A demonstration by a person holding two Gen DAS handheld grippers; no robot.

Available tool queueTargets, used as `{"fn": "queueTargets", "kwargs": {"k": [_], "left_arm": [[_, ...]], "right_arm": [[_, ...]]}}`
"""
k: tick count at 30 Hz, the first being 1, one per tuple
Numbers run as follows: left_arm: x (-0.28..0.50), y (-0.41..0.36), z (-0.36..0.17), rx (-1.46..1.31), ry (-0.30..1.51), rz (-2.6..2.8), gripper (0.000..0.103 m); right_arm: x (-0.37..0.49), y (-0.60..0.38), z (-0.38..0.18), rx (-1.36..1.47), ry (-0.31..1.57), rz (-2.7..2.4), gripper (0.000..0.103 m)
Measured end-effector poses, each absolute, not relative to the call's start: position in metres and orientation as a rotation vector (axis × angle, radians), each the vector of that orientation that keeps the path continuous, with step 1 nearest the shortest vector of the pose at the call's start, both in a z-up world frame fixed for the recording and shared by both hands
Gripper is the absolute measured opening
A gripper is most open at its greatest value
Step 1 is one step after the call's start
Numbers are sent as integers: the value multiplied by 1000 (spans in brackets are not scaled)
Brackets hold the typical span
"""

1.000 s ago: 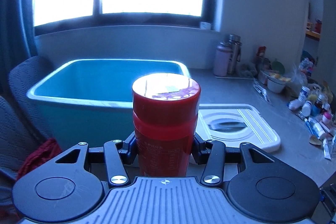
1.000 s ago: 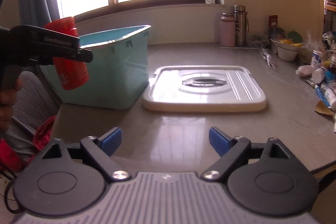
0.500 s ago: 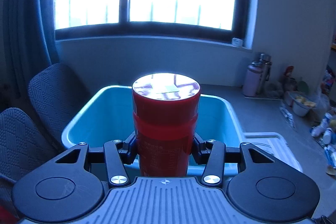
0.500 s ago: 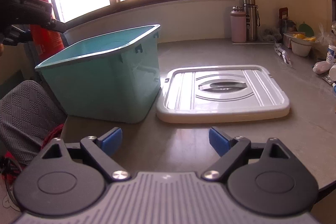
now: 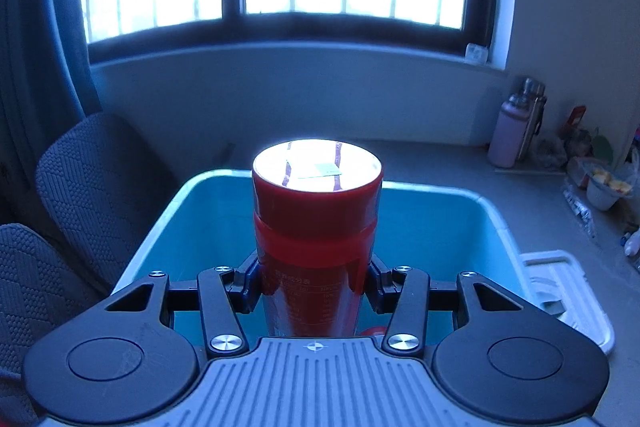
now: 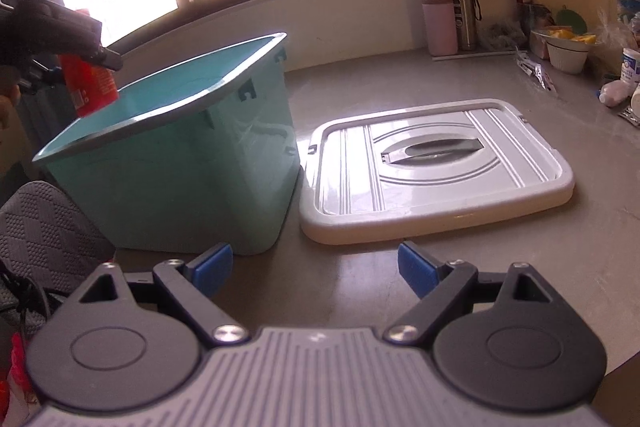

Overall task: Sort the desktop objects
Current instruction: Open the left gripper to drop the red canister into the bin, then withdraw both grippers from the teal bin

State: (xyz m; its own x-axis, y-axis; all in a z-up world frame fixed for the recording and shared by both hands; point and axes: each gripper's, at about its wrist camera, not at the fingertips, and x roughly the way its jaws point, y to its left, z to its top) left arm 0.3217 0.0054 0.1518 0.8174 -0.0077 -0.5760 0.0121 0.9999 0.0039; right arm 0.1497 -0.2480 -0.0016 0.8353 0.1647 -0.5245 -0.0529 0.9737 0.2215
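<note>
- The left gripper holds the red can tight by its sides, standing up, just over the open blue-green bin.
- The step looks like dropping the can in: next it should go lower, then let go.
- The right gripper is wide and holds nothing, low over the table near the white lid.

Both grippers look the same build: ribbed grey body plate with a tiny crosshair mark, two big black round housings, black linkage arms with silver screw heads. The right gripper has bright blue finger pads; the left gripper looks all black.
</note>
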Motion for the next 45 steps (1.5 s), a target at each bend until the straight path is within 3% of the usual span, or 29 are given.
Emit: {"fn": "queueTargets", "kwargs": {"k": [18,19,20,22,45], "left_arm": [[362,21,97,7,753,-4,53],[363,21,96,10,760,4,56],[364,21,94,6,771,10,74],[365,25,93,-24,770,12,85],[310,12,117,34,696,71,85]], "right_arm": [[170,-238,-7,227,610,77,90],[171,-238,-8,229,612,76,90],[171,-238,-8,231,613,76,90],[172,-239,-8,235,616,75,90],[151,-253,3,218,591,121,90]]}}
